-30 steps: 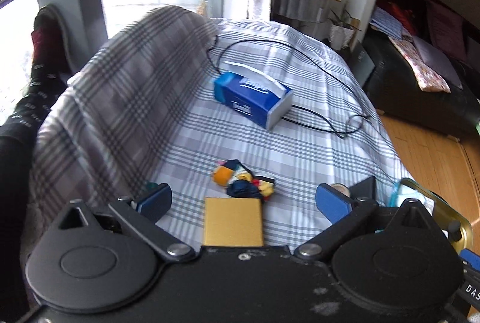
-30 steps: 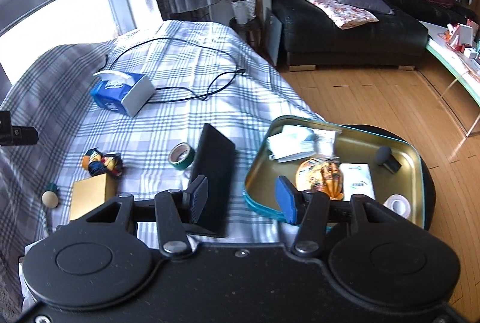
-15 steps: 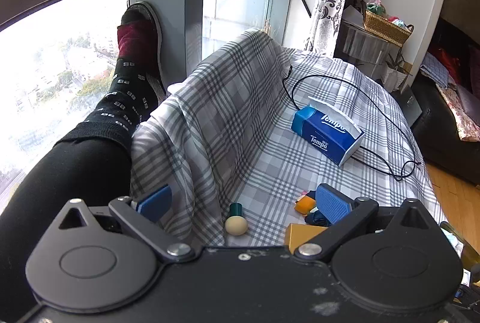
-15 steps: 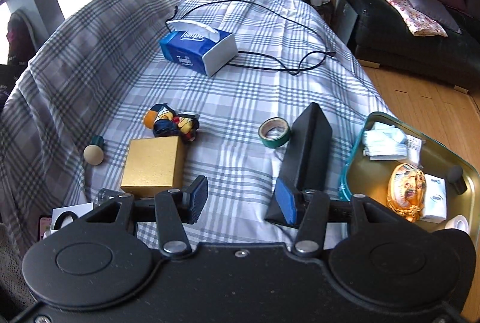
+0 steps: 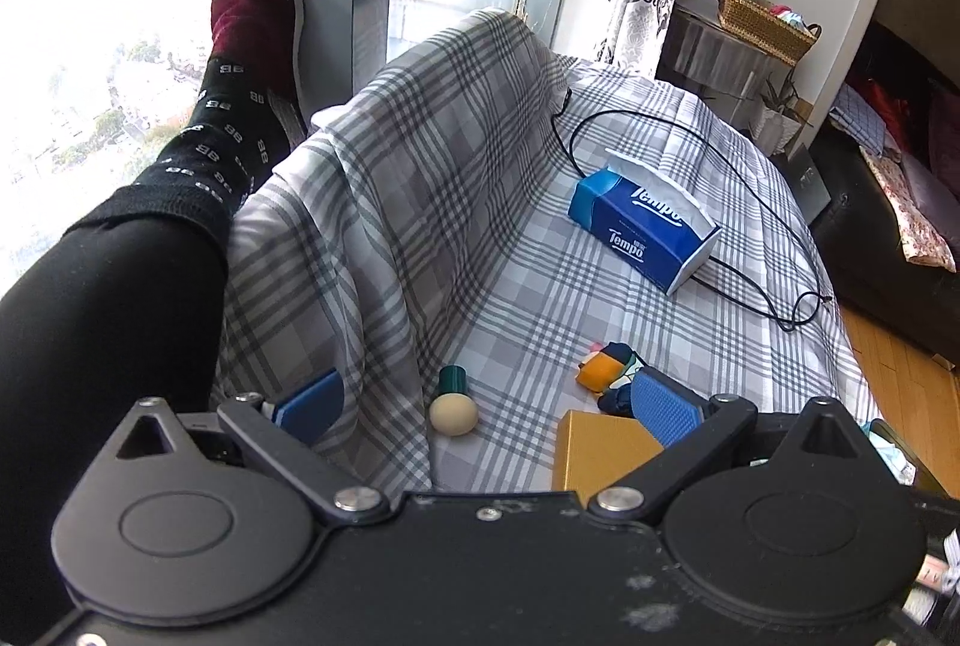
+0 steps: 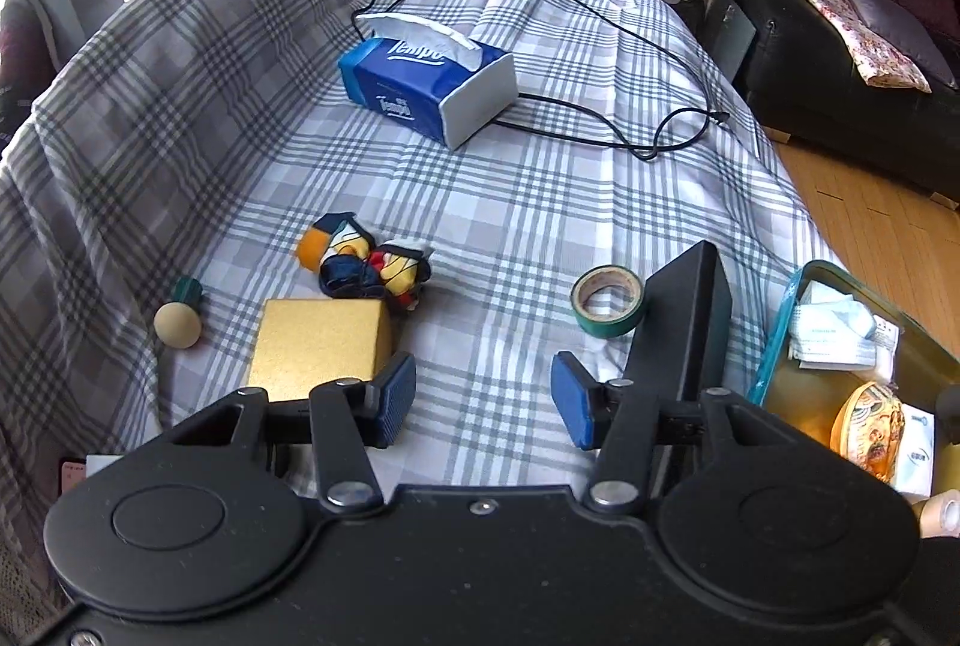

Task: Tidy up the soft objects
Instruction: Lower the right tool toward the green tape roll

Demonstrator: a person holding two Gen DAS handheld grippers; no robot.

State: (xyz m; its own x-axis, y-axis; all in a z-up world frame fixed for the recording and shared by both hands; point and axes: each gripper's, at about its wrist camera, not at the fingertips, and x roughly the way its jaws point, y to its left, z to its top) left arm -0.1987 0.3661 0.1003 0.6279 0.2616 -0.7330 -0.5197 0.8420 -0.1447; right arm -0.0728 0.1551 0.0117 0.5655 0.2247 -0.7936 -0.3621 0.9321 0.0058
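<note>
checkered cloth (image 6: 540, 202) is carrying the soft toy bundle (image 6: 366, 265), lying long axis left to right, far and left of the right gripper (image 6: 483, 400), arguably the nearer one, while both it and the left gripper (image 5: 480, 406) are hanging wide and empty.

The right gripper (image 6: 483, 397) is held with jaws apart above the plaid cloth (image 6: 540, 202), nothing between them. A sock bundle (image 6: 366, 265) is seen touching a gold box (image 6: 318, 346); green tape (image 6: 607, 301) lies beside a black slab (image 6: 684, 322). A tissue box (image 6: 426, 85) is set farther back.
</note>
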